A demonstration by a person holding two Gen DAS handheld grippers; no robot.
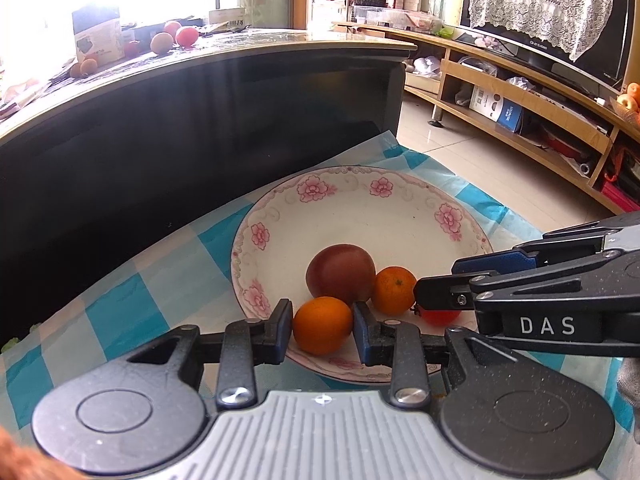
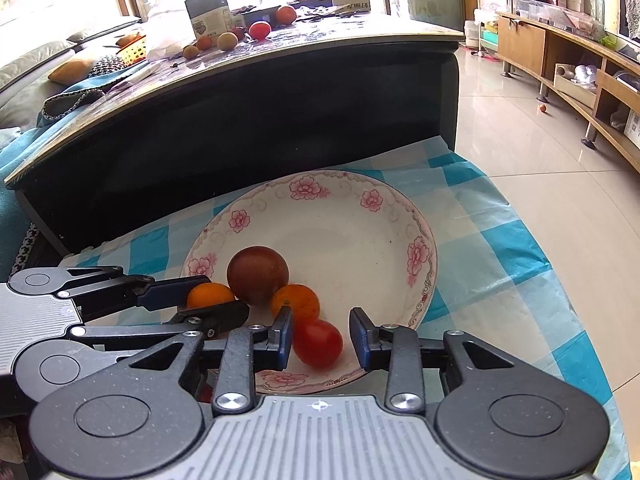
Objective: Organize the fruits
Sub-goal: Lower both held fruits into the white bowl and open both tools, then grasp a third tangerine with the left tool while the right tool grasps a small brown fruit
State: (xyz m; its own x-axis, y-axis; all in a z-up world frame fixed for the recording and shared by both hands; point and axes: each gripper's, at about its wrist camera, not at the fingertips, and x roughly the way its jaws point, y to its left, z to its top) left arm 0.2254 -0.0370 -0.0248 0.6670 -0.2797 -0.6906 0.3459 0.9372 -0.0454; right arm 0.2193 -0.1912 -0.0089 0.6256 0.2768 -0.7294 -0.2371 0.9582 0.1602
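Left wrist view: left gripper (image 1: 322, 330) brackets an orange (image 1: 322, 325), pads at its sides, grip uncertain. Right wrist view: right gripper (image 2: 320, 338) stands apart around a cherry tomato (image 2: 319, 343), likely releasing it. Beyond the jaws, a plum (image 2: 257, 274) and tangerine (image 2: 296, 302) occupy the floral plate (image 2: 400, 208).

blue-and-white checked cloth (image 2: 500, 248): covers the near surface | dark table (image 2: 256, 120): behind the cloth, cluttered top | cardboard box (image 2: 208, 14): upright on table | wooden shelf unit (image 1: 520, 92): right | tiled floor (image 2: 540, 140)
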